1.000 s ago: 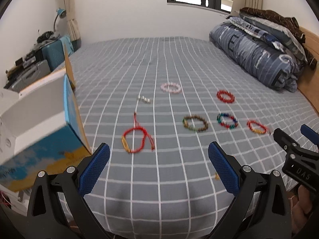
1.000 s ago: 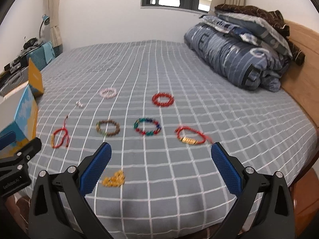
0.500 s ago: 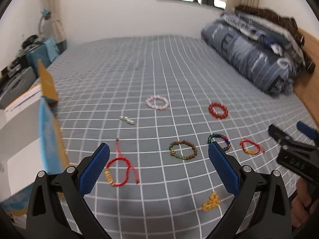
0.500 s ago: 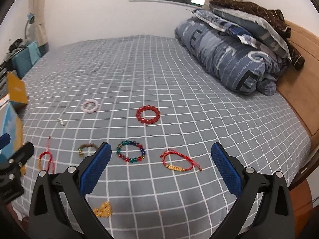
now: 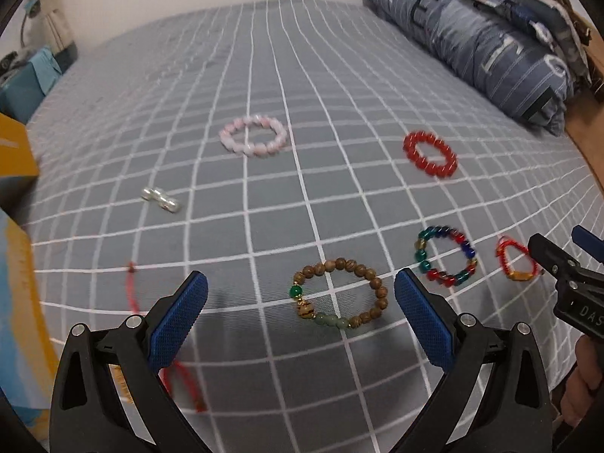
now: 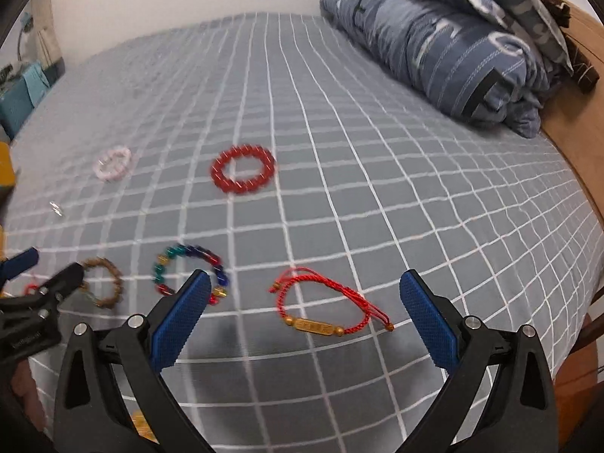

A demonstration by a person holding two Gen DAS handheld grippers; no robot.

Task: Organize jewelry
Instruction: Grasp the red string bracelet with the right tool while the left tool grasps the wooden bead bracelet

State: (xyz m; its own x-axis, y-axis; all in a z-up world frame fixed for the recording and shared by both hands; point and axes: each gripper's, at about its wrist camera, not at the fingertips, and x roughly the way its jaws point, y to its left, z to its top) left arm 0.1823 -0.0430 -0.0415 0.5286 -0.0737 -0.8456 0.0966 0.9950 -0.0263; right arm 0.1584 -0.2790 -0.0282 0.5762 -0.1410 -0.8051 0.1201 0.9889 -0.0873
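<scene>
Several bracelets lie on the grey checked bed sheet (image 5: 264, 75). My left gripper (image 5: 300, 321) is open, low over a brown wooden-bead bracelet (image 5: 339, 292) that lies between its fingers. A red cord bracelet (image 5: 132, 302) is partly under its left finger. A multicolour bead bracelet (image 5: 445, 256), a red bead bracelet (image 5: 430, 153), a pink bead bracelet (image 5: 253, 136) and a silver piece (image 5: 160, 200) lie further out. My right gripper (image 6: 302, 321) is open over a red cord bracelet with a gold bar (image 6: 321, 309).
A blue and orange cardboard box (image 5: 15, 302) stands at the left edge of the bed. A folded blue quilt (image 6: 434, 37) lies at the far right by the wooden headboard (image 6: 577, 120). A small yellow bead piece (image 6: 141, 424) lies near the bed's front edge.
Both grippers have moved forward and down toward the bed. The bracelets now look larger and closer. Both stay open.
</scene>
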